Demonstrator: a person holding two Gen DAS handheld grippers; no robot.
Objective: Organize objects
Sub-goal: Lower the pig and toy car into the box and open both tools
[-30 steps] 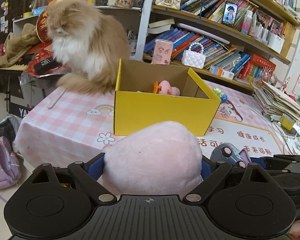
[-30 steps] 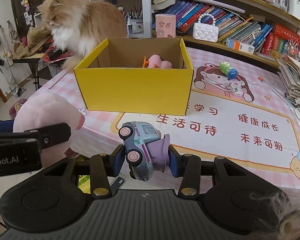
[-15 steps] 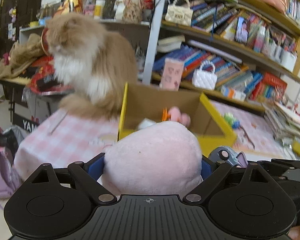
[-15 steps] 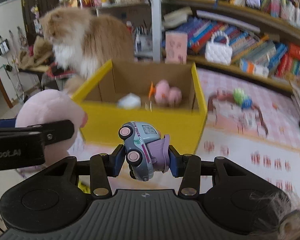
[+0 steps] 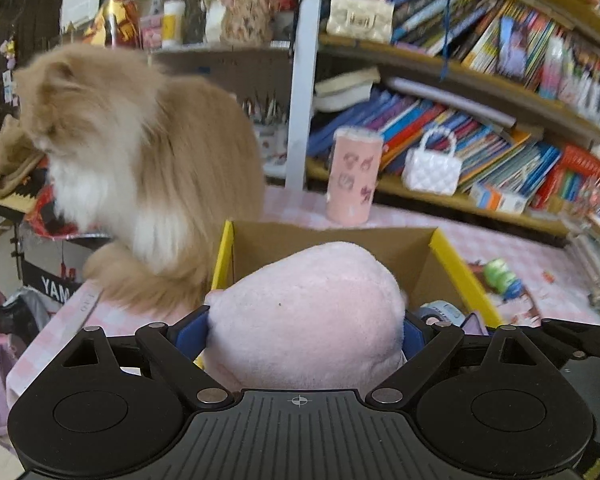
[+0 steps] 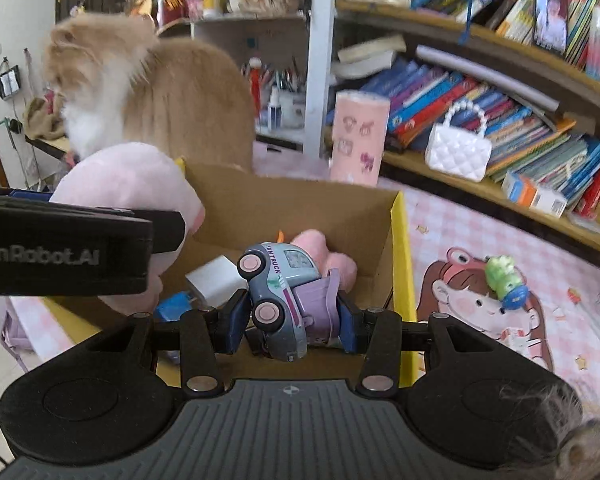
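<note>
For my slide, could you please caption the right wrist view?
Right tool holds a toy truck over the yellow box, a cat behind.

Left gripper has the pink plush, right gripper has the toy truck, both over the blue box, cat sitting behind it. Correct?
One error: the box is yellow outside with bare brown card inside, not blue, as the right wrist view shows. The rest holds: left gripper on the pink plush, right gripper on the toy truck, cat behind.
</note>
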